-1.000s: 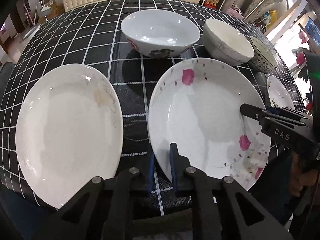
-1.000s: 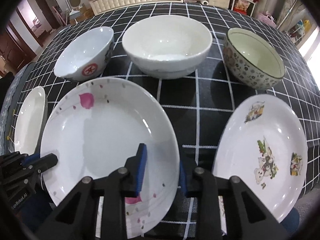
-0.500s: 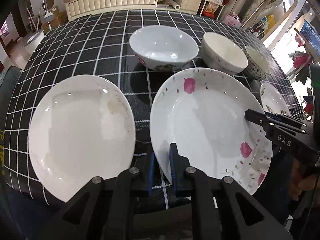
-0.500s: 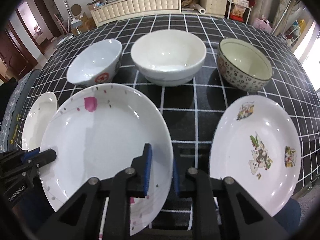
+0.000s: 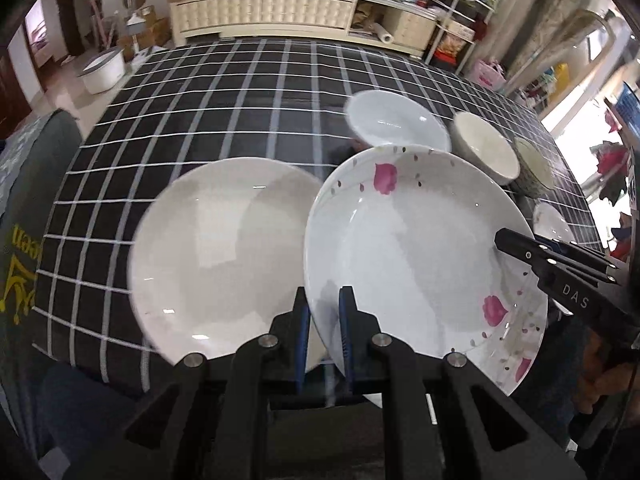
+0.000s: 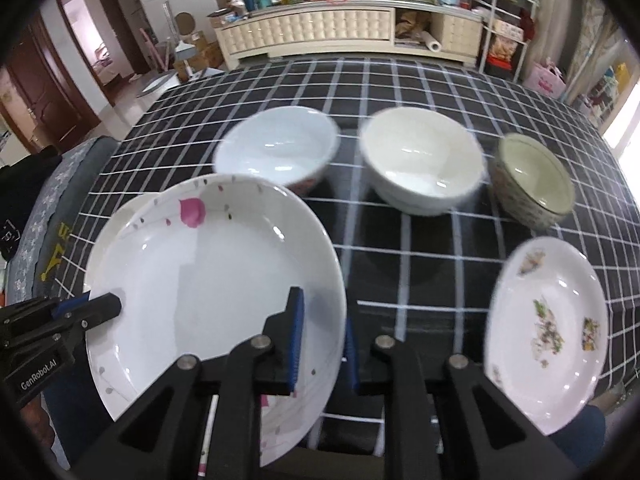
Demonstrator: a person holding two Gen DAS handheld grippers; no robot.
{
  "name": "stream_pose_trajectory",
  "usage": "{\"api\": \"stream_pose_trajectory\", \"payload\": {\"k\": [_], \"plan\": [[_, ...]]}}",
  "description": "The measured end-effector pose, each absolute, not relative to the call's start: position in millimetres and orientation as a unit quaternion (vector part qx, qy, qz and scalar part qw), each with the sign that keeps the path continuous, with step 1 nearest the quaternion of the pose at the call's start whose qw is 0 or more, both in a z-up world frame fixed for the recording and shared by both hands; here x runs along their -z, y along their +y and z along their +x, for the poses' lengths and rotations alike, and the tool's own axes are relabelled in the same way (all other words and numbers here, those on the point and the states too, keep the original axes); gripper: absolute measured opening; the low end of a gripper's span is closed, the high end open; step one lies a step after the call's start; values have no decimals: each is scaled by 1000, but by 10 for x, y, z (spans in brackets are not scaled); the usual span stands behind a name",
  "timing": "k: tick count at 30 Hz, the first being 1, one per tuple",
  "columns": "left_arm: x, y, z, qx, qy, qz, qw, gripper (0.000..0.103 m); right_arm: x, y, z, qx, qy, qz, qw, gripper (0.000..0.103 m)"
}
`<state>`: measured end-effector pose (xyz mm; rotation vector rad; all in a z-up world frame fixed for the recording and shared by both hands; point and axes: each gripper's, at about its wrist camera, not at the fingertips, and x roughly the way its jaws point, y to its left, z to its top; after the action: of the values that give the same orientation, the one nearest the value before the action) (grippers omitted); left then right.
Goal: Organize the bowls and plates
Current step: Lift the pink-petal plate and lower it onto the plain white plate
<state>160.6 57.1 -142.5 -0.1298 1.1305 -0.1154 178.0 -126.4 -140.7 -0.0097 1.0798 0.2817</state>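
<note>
Both clamped on the pink-petal plate [image 5: 408,248]: left gripper [image 5: 323,320] pinching the near rim, right gripper [image 6: 320,340] pinching the opposite edge. Held above the checked tabletop [image 5: 224,100], partly over the plain white plate [image 5: 216,256], apparently for stacking. Glazed ceramic, so stiff, rather heavy, slippery and breakable. Best gripped at the rim, two opposite points, kept level. To be lowered gently, rim not knocking the plate below. Three bowls [image 6: 420,164] standing behind in a row, cartoon plate [image 6: 548,328] well apart at right.
</note>
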Motion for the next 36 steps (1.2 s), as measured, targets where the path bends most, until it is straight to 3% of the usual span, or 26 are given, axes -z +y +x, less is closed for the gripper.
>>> {"api": "stream_pose_trajectory", "payload": {"k": [12, 36], "plan": [[1510, 1376, 1463, -9, 547, -89, 832, 12, 1600, -485, 1862, -188, 530, -25, 826, 22], [1712, 1799, 1675, -38, 564, -126, 815, 12, 1748, 35, 2074, -195, 547, -61, 812, 22]]}}
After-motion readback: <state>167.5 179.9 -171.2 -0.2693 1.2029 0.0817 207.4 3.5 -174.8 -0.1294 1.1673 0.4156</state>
